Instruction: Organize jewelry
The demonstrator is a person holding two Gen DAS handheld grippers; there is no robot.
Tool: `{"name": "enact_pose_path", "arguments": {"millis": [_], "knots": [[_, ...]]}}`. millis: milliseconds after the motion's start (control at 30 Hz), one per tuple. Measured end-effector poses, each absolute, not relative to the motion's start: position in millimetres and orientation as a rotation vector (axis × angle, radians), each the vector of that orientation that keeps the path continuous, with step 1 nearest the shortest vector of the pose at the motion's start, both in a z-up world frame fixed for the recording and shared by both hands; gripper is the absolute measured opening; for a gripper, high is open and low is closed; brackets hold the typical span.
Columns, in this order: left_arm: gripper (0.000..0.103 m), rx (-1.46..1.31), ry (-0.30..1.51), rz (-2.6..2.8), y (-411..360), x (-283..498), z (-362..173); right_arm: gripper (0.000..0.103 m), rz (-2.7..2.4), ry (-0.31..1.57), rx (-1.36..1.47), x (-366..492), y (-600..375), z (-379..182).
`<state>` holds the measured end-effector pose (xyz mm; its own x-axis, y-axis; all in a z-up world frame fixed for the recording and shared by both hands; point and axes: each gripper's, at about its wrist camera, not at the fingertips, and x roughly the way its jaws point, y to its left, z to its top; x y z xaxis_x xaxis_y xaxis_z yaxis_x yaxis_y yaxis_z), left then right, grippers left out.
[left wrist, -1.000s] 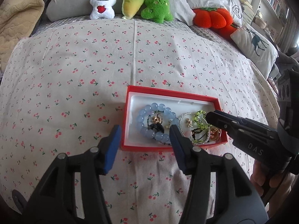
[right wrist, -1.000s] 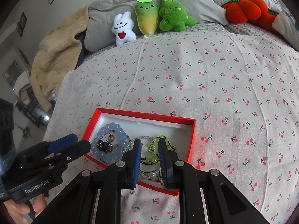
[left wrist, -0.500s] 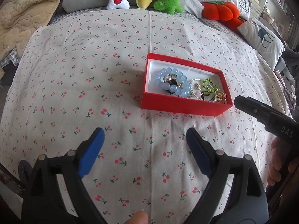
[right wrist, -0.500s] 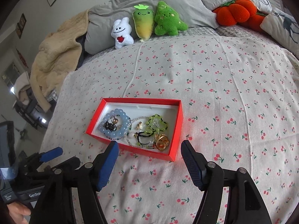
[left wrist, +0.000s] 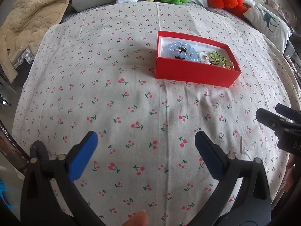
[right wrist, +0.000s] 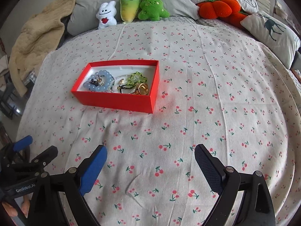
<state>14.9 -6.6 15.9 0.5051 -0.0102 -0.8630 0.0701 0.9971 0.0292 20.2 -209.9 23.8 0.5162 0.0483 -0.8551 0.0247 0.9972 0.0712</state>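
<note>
A red jewelry box sits on the cherry-print bedspread. Inside lie a pale blue bead bracelet, a green bead piece, a clear bead strand and gold rings. My left gripper is open and empty, well short of the box. My right gripper is open and empty, also well back from the box. The right gripper shows at the right edge of the left wrist view; the left gripper shows at the lower left of the right wrist view.
Plush toys line the pillows at the bed's head, with an orange pumpkin cushion and a deer pillow to the right. A beige blanket hangs off the left side. The bedspread stretches between grippers and box.
Both grippers have pulled back from the box toward the bed's near edge and opened wide. The right gripper, nearly shut over the box a second ago, is now open.
</note>
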Motion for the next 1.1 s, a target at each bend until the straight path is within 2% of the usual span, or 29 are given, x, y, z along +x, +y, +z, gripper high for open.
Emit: {"name": "enact_pose_path", "arguments": {"millis": [600, 1100], "knots": [[0.102, 0.050, 1.082, -0.064, -13.3, 16.9, 1.7, 0.095, -0.016, 1.072, 0.015, 17.5, -194.9, -0.2], [0.102, 0.055, 1.084, -0.068, -17.6, 16.2, 0.3, 0.095, -0.015, 1.072, 0.019, 16.6, -195.5, 0.5]]}}
